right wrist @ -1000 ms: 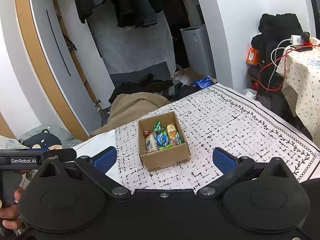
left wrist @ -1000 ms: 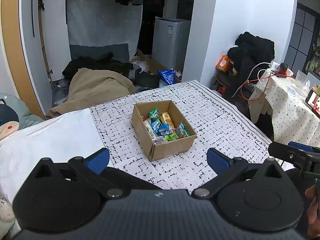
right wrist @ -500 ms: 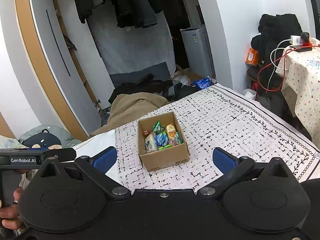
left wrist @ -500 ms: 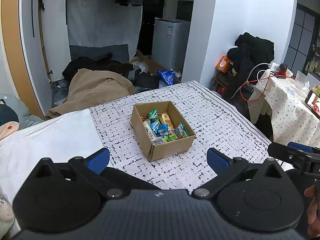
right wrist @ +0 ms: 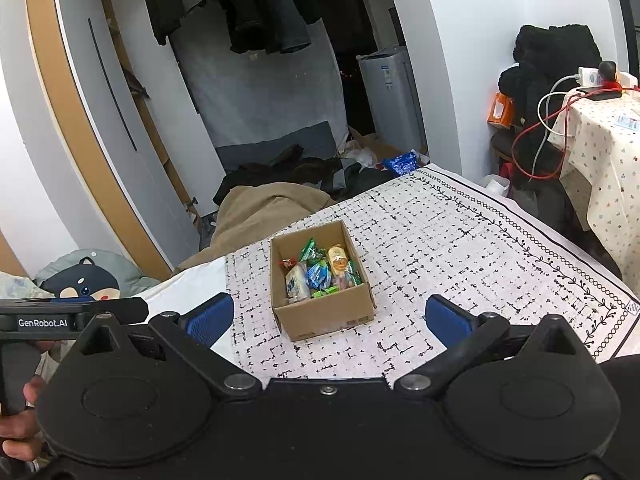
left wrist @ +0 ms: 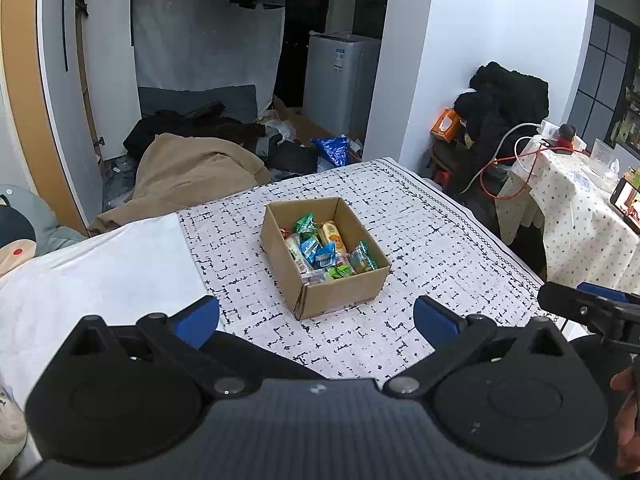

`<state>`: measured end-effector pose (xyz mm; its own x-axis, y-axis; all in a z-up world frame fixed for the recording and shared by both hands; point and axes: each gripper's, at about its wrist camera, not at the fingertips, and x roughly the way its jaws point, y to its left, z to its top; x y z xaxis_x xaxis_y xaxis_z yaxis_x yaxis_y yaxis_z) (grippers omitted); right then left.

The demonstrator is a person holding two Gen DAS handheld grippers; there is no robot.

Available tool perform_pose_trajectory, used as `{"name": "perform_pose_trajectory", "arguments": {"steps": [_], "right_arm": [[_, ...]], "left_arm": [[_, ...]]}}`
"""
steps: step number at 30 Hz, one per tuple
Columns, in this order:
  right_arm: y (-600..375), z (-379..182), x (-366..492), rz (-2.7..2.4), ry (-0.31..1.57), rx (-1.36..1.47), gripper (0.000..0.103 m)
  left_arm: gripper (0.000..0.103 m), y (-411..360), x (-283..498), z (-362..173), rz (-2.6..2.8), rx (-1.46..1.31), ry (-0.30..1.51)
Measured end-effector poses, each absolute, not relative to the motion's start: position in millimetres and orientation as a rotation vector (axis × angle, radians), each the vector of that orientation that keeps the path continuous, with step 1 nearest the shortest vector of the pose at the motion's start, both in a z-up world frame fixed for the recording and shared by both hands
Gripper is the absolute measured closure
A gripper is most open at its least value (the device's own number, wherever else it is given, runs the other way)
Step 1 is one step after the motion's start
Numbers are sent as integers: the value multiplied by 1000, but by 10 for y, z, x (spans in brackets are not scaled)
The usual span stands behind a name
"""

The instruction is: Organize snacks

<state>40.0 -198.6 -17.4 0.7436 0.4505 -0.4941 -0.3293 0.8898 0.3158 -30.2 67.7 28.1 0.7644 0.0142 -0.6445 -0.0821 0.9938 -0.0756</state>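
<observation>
Both the left gripper and right gripper hang spread and empty, short of the cardboard box. The snacks lie inside it, seemingly all gathered; none shows loose beside it.

Cardboard box of perhaps a dozen wrapped snacks on patterned cloth, beyond spread blue-padded fingers.

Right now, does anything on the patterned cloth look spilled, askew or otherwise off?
Nothing stands out. The cardboard box sits upright on the patterned cloth, the snack packets all inside it, none spilled. Both the left gripper and right gripper are open and empty, short of the box.
</observation>
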Motion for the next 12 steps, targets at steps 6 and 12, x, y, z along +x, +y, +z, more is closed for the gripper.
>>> {"name": "perform_pose_trajectory", "arguments": {"steps": [6, 12], "right_arm": [[-1973, -195, 402, 433, 597, 207, 0], [-1971, -211, 402, 431, 599, 208, 0]], "left_arm": [[0, 679, -303, 274, 60, -103, 693], [0, 666, -299, 283, 59, -103, 690]]}}
